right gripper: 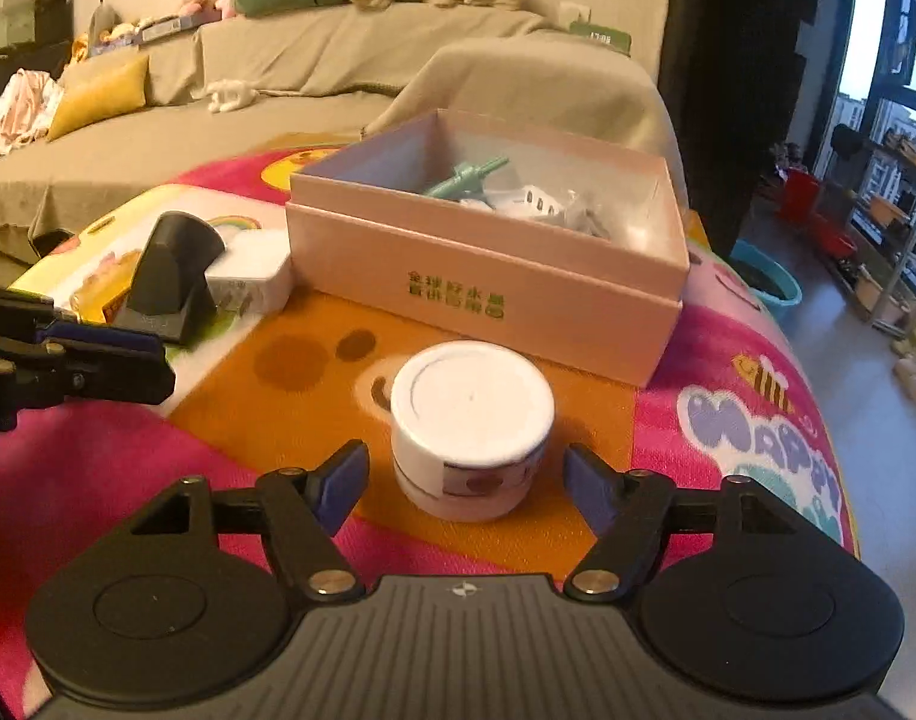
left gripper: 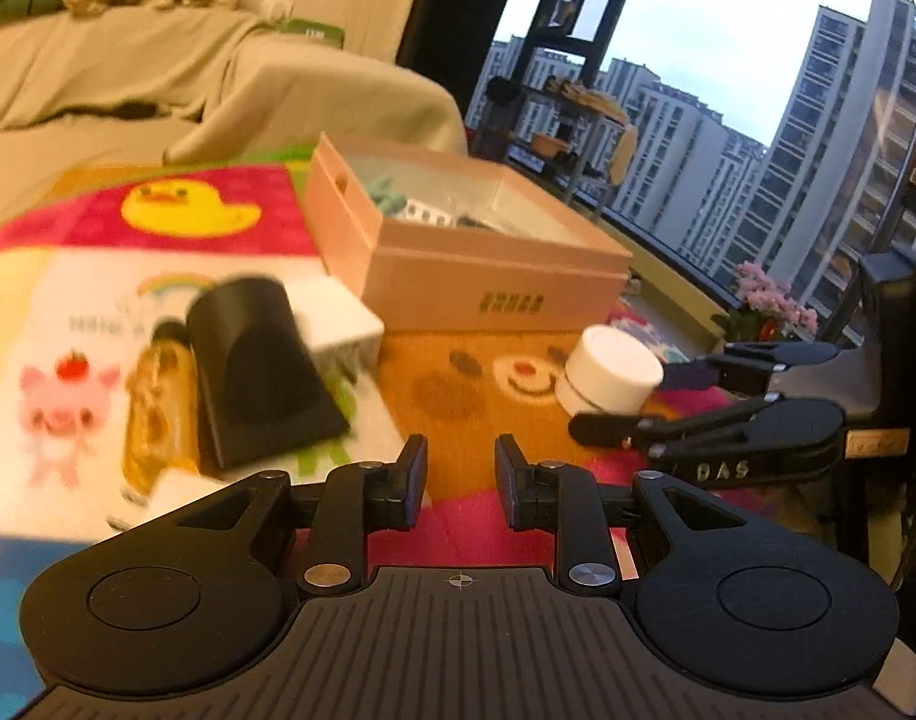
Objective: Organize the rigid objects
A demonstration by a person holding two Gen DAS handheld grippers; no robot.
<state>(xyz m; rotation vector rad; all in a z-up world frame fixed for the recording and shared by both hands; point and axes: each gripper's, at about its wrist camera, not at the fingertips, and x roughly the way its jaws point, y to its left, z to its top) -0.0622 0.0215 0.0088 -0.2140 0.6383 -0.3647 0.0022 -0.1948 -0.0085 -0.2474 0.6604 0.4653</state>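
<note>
A white round jar [right gripper: 472, 402] stands on the colourful mat in front of a pink open box [right gripper: 458, 264]. My right gripper [right gripper: 466, 480] is open, its blue-padded fingers either side of the jar and not touching it. The left wrist view shows the same jar [left gripper: 610, 375] with the right gripper [left gripper: 622, 402] around it. My left gripper [left gripper: 460, 477] is shut and empty, low over the mat. A black wedge-shaped stand [left gripper: 254, 372] and a white plug block [left gripper: 338, 324] lie to its left. The box [left gripper: 487, 276] holds a teal piece [right gripper: 466, 177] and white parts [right gripper: 535, 201].
The cartoon-print mat [right gripper: 727, 360] covers a raised surface that drops off at the right. A beige covered sofa [right gripper: 278, 60] runs behind the box. A metal shelf [right gripper: 901, 198] and a blue basin [right gripper: 769, 282] stand on the floor by the window.
</note>
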